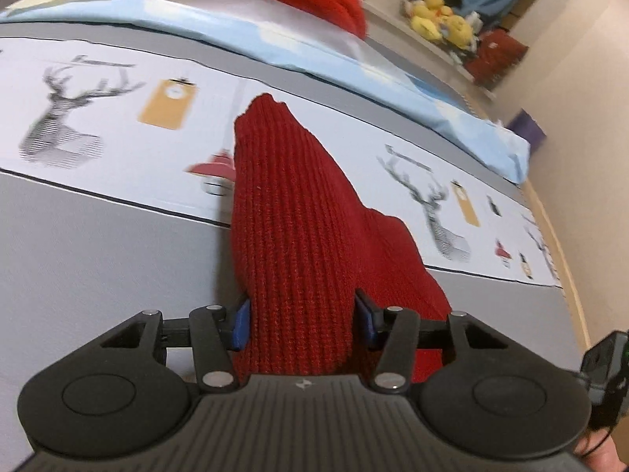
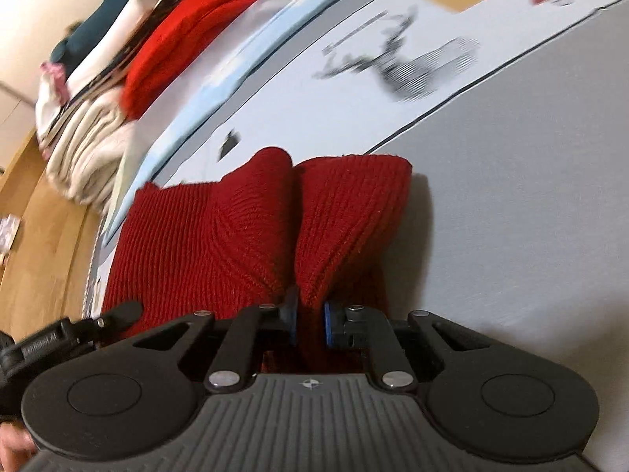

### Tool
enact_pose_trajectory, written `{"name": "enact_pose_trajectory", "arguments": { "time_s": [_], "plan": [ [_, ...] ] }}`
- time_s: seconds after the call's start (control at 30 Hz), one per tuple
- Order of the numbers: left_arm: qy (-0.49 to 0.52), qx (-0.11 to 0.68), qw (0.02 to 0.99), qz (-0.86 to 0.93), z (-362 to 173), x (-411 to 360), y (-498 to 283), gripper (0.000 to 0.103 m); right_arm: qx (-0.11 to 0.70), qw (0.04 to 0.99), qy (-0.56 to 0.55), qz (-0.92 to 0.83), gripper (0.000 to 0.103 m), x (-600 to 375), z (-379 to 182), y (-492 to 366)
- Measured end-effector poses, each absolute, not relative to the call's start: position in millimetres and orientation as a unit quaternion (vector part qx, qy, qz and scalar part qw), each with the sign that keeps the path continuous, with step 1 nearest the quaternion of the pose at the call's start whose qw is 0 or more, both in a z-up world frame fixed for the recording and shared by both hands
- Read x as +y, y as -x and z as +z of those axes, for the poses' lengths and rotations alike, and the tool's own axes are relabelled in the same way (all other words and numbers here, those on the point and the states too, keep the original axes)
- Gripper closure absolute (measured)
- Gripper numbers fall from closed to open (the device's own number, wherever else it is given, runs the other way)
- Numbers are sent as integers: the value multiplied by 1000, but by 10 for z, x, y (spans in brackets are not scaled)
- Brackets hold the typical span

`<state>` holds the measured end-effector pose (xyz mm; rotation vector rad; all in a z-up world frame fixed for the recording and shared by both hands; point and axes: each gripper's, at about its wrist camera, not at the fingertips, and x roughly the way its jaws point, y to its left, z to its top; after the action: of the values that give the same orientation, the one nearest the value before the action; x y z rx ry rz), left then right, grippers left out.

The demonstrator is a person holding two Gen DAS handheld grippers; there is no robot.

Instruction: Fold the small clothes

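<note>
Left wrist view: the left gripper (image 1: 302, 320) tilts downward, its jaws clamped on a thick bunch of the red knit garment (image 1: 291, 212) over the grey bedspread (image 1: 98, 255), with a reindeer-print band (image 1: 118, 118) beyond.
Right wrist view: the right gripper (image 2: 308, 322) angles downward, its jaws pinched narrowly on a garment fold; folded clothes (image 2: 118, 78) are stacked behind

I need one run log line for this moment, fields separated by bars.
left hand-held gripper: shut on red knit garment | right hand-held gripper: shut on red knit garment | surface: printed bedsheet
</note>
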<state>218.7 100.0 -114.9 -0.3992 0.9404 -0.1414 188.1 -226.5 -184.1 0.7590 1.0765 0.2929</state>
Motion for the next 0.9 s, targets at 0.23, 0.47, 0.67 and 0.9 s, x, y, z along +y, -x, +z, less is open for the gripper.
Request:
{"name": "enact_pose_trajectory", "arguments": {
  "time_s": [0.23,0.47,0.67,0.9],
  "plan": [
    [121,405,906,-26,-867,1314,-1970,40,523,807,-263,73,77,-2010,-1732,-1912],
    [58,356,931,-63,-443,1368,-1578,41,457,849,-238,114,57,-2029,-1303,-1733],
    [29,350,930,-103,-531,1211,-1204,41,479,813,-294,152,55,-1777,-1448,-1683],
    [46,378,920,-97,-891,1252,-1163,57,505,790,-297,182,80,-1567,-1551,-1718]
  ]
}}
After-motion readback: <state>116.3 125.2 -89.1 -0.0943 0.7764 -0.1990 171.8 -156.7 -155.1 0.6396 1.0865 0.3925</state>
